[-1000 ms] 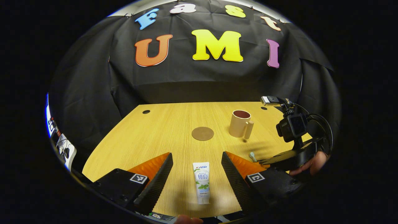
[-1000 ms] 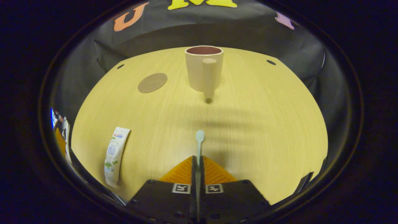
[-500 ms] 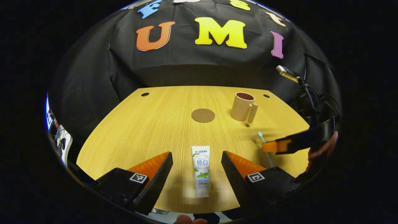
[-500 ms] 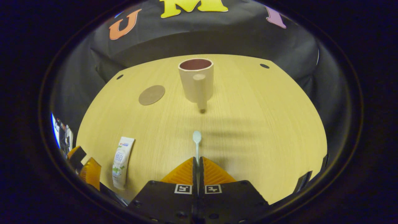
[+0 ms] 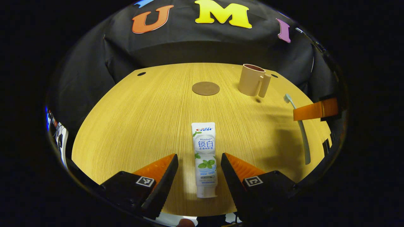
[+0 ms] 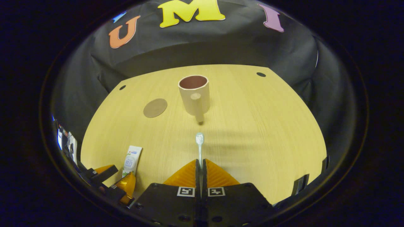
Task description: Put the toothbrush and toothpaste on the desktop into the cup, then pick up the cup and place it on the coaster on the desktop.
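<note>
Right gripper (image 6: 200, 164) clenching the toothbrush (image 6: 199, 142).
Left gripper (image 5: 199, 164), jaws released, is straddling the toothpaste (image 5: 205, 157); cup (image 6: 193, 94) standing far.

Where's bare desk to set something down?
Free: the left half of the yellow wooden desktop, left of the round brown coaster and white toothpaste tube; also right of the beige handled cup. Crowded: around the tube, between the left tongs.

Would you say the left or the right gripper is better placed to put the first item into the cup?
Probably the right gripper: it is shut on the toothbrush, with the cup straight ahead. The left gripper is open, straddling the toothpaste.
</note>
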The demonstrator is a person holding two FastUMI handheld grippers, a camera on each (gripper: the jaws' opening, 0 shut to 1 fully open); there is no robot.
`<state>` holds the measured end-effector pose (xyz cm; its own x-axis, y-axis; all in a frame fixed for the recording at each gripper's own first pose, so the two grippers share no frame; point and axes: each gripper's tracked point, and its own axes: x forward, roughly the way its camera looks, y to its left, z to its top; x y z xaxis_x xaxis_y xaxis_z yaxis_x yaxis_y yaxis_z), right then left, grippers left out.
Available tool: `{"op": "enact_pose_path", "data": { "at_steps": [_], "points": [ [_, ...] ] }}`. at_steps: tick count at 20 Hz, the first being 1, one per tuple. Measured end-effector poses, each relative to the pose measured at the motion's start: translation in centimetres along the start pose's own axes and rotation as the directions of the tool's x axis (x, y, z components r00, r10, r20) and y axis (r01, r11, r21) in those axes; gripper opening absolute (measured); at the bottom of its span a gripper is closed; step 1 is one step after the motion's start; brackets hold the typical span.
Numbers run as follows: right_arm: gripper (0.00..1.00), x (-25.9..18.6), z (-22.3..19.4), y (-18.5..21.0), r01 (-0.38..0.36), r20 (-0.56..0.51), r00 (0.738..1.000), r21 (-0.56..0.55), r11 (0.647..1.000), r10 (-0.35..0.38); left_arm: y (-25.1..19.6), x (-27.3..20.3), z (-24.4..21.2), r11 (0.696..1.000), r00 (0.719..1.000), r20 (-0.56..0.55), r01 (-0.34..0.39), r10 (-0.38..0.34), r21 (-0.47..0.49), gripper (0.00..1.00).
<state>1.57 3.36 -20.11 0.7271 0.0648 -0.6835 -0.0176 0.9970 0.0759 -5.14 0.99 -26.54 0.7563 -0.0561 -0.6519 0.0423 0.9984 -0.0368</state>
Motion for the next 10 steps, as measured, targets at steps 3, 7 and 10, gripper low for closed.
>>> {"op": "enact_pose_path", "data": {
  "at_steps": [3, 7, 10],
  "points": [
    [0.00, -0.4, 0.5, -0.2, 0.003, 0.010, 1.000, 0.011, 1.000, -0.003, -0.3, 0.5, -0.3, 1.000, 0.999, -0.033, 0.006, -0.006, 0.021, 0.76],
    [0.00, -1.0, 1.4, -0.6, 0.011, 0.031, 0.999, 0.014, 1.000, -0.011, -0.7, 1.0, -0.5, 0.999, 0.998, -0.062, 0.024, -0.022, 0.023, 0.71],
    [0.00, -1.7, 2.3, -0.9, 0.013, 0.057, 0.998, 0.015, 1.000, -0.014, -1.0, 1.0, -0.5, 0.999, 0.997, -0.077, 0.027, -0.025, 0.025, 0.64]
  ]
}}
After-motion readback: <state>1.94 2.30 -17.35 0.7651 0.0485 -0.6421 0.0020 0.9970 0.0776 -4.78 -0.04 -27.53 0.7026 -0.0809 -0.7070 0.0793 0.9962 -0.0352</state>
